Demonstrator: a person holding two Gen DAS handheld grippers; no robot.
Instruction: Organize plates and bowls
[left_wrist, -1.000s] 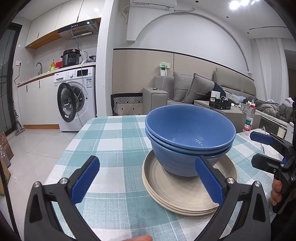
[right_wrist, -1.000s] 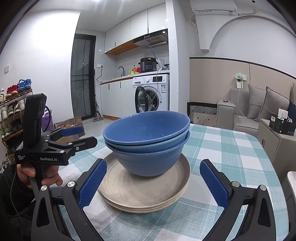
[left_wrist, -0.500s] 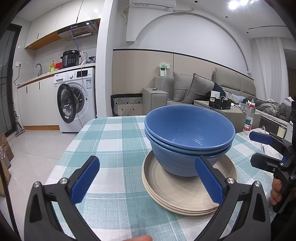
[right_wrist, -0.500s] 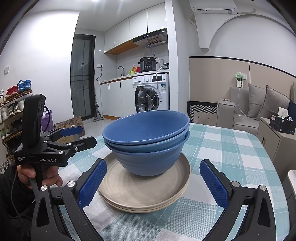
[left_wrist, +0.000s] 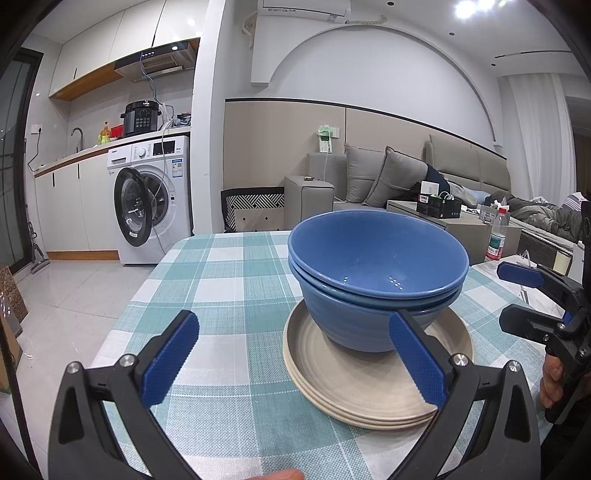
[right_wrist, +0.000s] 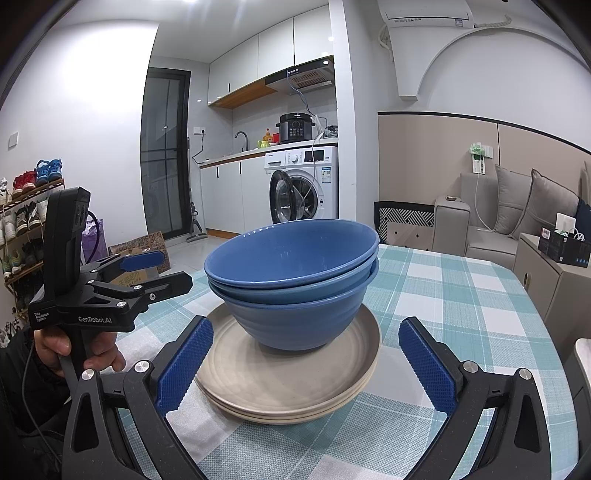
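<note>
Almost nothing moved versus a second earlier: both grippers stayed put, the bowl stack only drifted a hair in the left wrist view. Blue bowls (left_wrist: 376, 280) sat nested, at least two, possibly three by the rims, upright on a stack of beige plates (left_wrist: 354, 387), about three by the edges. That pile stood on the checked tablecloth (left_wrist: 229, 280), nearer the table's near edge than its far one. Left gripper (left_wrist: 291, 358) had its jaws wide apart, nothing between them; its right blue pad (left_wrist: 417, 358) overlapped the bowls and plate rim in view, contact could not be told. Right gripper (right_wrist: 306, 365) was likewise spread wide and empty, with the plate stack and bowls in front, between the line of its pads (right_wrist: 184, 365). In the right wrist view the left gripper showed at the left side of the table, held in a hand (right_wrist: 62, 350), well clear of the plates. In the left wrist view the right gripper showed at the right side, off the plate rim. Washing machine (left_wrist: 147, 199) and sofa (left_wrist: 369, 177) were behind the table.
</note>
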